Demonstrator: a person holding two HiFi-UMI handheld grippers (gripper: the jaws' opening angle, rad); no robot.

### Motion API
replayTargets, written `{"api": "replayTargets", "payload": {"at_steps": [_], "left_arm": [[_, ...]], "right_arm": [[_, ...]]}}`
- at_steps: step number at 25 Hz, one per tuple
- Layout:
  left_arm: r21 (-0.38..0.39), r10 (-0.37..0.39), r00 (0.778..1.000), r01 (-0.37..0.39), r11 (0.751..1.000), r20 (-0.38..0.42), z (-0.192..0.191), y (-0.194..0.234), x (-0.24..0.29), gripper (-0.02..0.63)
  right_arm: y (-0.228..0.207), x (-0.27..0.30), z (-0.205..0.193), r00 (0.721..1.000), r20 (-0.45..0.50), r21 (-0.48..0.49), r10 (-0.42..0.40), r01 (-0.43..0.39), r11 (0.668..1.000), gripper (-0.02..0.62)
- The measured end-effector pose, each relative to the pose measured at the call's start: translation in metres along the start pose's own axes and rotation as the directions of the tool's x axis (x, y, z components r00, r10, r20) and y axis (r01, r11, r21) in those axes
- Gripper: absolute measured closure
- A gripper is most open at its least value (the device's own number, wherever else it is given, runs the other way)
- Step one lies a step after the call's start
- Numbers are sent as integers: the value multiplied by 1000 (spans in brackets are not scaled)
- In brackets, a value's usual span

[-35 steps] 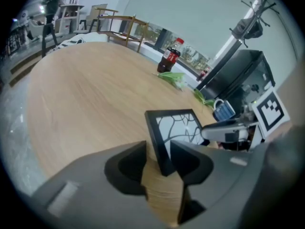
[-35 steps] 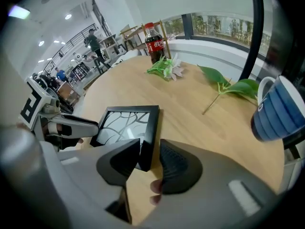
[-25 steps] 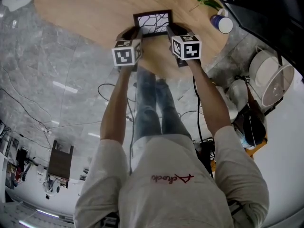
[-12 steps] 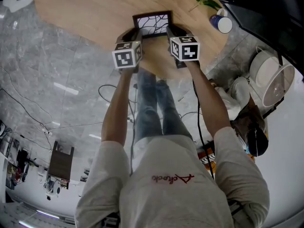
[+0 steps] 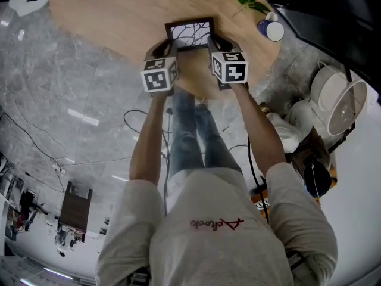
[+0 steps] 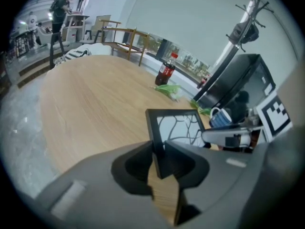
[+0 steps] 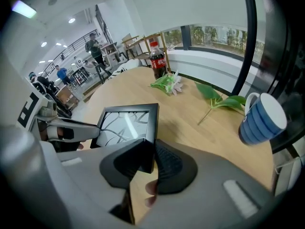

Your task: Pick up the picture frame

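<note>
The left tool [image 6: 159, 159] has its dark pads pinched on the left edge of the picture frame [image 6: 177, 128]. The right tool [image 7: 151, 157], with ribbed pads, clamps the right edge, so each is narrow and holding the frame. The frame is a thin rectangle of matte black moulding around a glossy pane, white with a black branching line pattern. It sits between the two tools at the near rim of the rounded, pale wood-grain desk [image 5: 113, 14]; whether its lower edge touches the wood I cannot tell. Both bare forearms reach forward side by side, tools angled steeply down, marker cubes facing up. The frame's face tilts up toward the person, and its long axis runs across, from one tool to the other. A blue striped mug [image 7: 261, 118] stands well apart to the right, near green leaves [image 7: 220, 100]
</note>
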State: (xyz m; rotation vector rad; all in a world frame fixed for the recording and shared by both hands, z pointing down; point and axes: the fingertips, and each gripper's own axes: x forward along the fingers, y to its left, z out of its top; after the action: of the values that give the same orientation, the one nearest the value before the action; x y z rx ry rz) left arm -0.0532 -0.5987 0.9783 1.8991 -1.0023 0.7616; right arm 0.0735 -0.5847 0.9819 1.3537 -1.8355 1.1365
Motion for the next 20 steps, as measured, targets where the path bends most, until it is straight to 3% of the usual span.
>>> {"api": "replayTargets", "payload": {"at_steps": [11,20], "left_arm": [[46,10,996,-14,999,93,26,-38,-66,526],[93,9,978,-29,995,209,52,-77,-135,528]], "right_arm": [[22,-78,30,993,118,-58,-18,25,998,518],[46,-157,52,973,230,-92,-24,47,995,518]]}}
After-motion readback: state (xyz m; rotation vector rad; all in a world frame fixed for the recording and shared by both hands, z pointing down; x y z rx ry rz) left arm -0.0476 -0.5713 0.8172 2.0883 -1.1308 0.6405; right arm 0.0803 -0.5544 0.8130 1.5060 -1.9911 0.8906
